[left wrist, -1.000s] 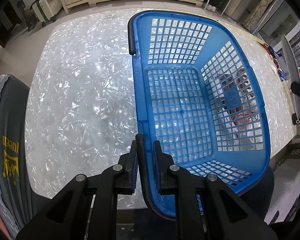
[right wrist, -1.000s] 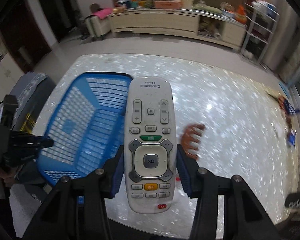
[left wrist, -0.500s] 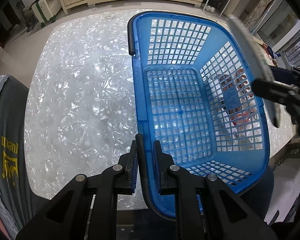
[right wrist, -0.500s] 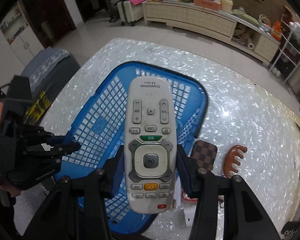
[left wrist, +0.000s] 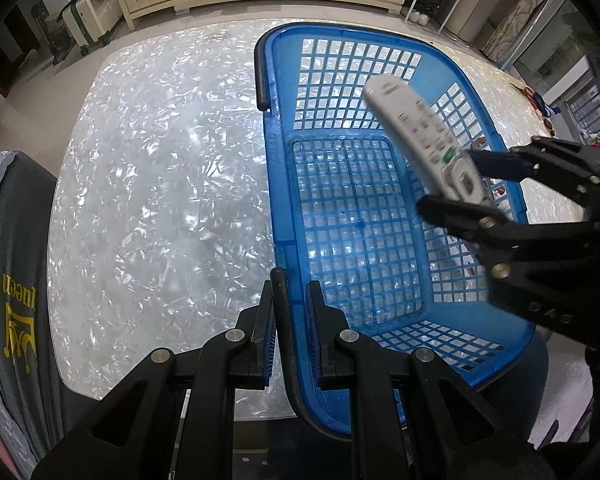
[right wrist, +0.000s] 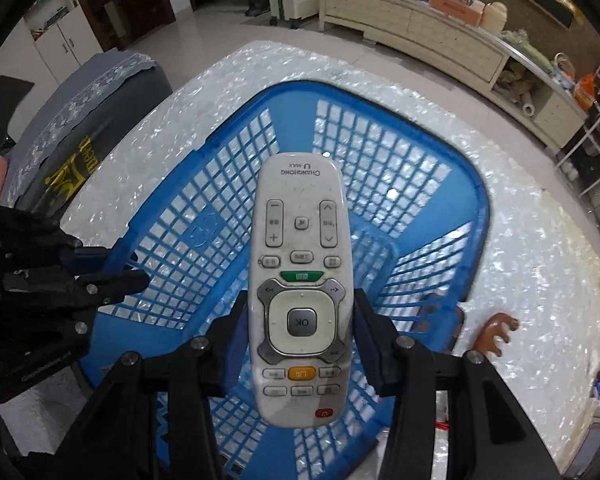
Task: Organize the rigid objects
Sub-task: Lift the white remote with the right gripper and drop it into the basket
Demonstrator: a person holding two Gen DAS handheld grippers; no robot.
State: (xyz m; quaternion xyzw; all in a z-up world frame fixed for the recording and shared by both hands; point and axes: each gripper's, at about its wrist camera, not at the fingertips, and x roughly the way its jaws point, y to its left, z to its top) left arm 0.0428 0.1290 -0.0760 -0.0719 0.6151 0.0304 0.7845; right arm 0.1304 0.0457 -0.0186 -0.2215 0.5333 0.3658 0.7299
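A blue lattice basket (left wrist: pixel 276 184) stands on the pearly white table (left wrist: pixel 160 184); it also shows in the right wrist view (right wrist: pixel 204 232). My left gripper (left wrist: pixel 290 304) is shut on the basket's near rim. My right gripper (right wrist: pixel 300 320) is shut on a white remote control (right wrist: pixel 300 280) and holds it in the air above the basket's inside. In the left wrist view the remote (left wrist: pixel 416 128) and the right gripper (left wrist: pixel 460 184) reach in over the basket's right wall. The basket holds nothing that I can see.
A brown comb (right wrist: pixel 496 330) and a dark checkered item (right wrist: pixel 446 320) lie on the table past the basket's right wall. A grey cloth-covered seat (left wrist: pixel 8 280) stands left of the table. A long cabinet (right wrist: pixel 420 40) runs behind.
My right gripper has carried the remote from over the table to above the basket's inside. The left gripper and the basket have stayed put.
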